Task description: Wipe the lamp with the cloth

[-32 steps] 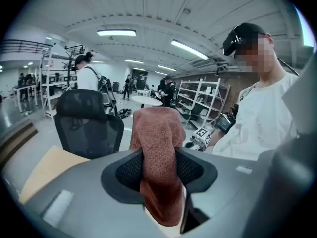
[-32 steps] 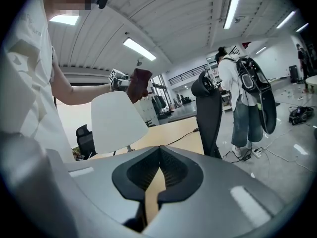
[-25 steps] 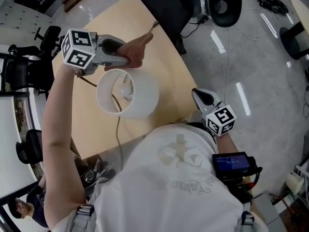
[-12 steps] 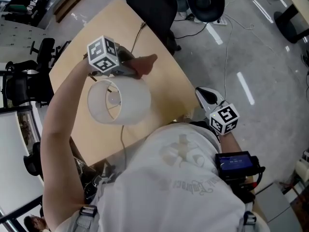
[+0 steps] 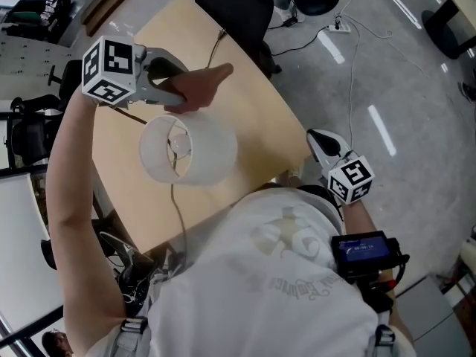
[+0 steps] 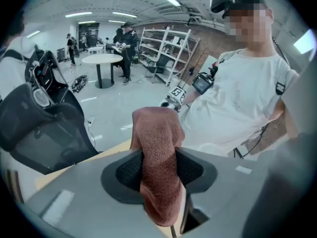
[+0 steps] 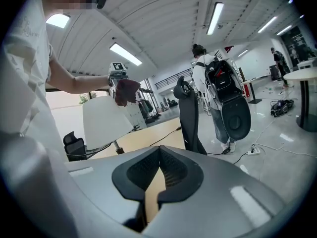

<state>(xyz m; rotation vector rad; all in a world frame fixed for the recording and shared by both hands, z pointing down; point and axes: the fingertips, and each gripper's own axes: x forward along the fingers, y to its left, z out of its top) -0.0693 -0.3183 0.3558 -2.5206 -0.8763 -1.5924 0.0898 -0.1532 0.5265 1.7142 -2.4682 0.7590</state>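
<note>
Rust-brown cloth [image 6: 157,148] pinched in my left gripper [image 5: 178,86], jaws half-closed on it, held at the lamp [image 5: 208,155] shade's twelve o'clock for wiping. Right gripper [image 7: 159,175] closed, empty, spare at four o'clock.

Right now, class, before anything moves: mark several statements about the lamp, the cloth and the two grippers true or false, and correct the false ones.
1. The left gripper is shut on a reddish-brown cloth. True.
2. The right gripper grips the lamp. False: its jaws are together on nothing, away from the lamp.
3. The lamp's shade is white. True.
4. The table under the lamp is glass. False: it is pale wood.
</note>
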